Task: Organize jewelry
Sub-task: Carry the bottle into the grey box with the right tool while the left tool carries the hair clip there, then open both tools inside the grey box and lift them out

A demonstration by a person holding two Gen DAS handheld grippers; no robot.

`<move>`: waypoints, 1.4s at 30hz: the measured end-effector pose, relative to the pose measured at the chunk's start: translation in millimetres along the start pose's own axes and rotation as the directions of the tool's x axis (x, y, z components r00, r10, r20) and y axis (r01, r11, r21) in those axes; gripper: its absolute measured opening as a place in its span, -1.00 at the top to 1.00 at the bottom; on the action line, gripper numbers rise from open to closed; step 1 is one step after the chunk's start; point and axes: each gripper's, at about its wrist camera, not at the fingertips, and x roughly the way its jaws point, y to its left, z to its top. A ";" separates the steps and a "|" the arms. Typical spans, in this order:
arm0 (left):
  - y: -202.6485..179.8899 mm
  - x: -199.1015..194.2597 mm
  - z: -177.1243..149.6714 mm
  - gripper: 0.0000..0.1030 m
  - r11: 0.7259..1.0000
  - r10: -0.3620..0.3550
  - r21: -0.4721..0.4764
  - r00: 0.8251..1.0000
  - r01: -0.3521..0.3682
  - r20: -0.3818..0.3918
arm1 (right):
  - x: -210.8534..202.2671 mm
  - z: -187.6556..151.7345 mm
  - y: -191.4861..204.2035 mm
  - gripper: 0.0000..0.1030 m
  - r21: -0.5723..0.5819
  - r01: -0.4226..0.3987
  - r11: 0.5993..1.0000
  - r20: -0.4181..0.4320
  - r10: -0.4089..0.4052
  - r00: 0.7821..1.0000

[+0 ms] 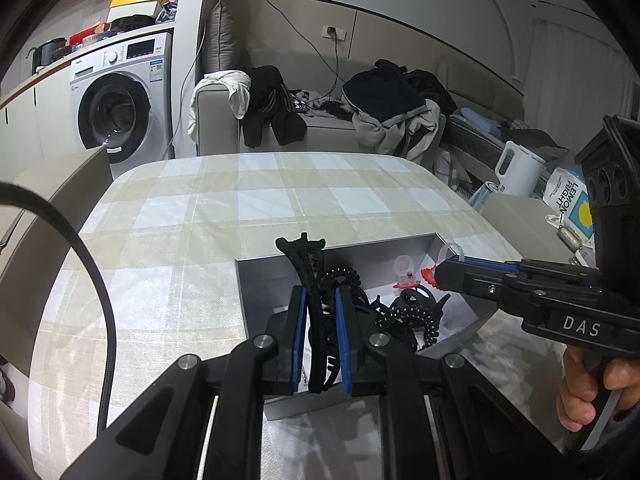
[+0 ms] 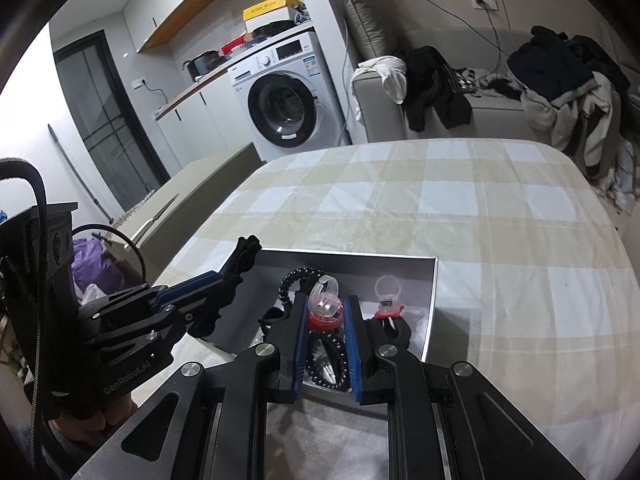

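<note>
An open grey box (image 1: 256,280) (image 2: 434,296) sits on the checked tablecloth near the front edge. My left gripper (image 1: 322,296) (image 2: 236,276) is shut on a long black hair clip (image 1: 306,264) (image 2: 246,254), held above the box's left side. To the right, my right gripper (image 2: 326,306) (image 1: 438,273) is shut on a red toy ring (image 2: 325,312) (image 1: 429,278) with a clear band, over the box. Inside lie a second red ring (image 2: 387,300) (image 1: 405,270), black coil hair ties (image 1: 416,318) (image 2: 292,280) and a black claw clip (image 1: 424,300).
The checked tablecloth (image 1: 280,200) stretches away beyond the box. Behind it stands a sofa (image 1: 320,128) piled with clothes, and a washing machine (image 1: 116,100) is at the left. A white kettle (image 1: 520,168) and a printed bag (image 1: 568,200) stand off the table's right. A hand (image 1: 580,392) grips the right tool.
</note>
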 end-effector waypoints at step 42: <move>-6.3 12.2 -0.1 0.82 1.000 -0.015 0.025 1.000 0.016 -0.027 | -4.1 -2.2 -16.5 0.43 0.041 0.054 0.998 0.018 -0.055 0.998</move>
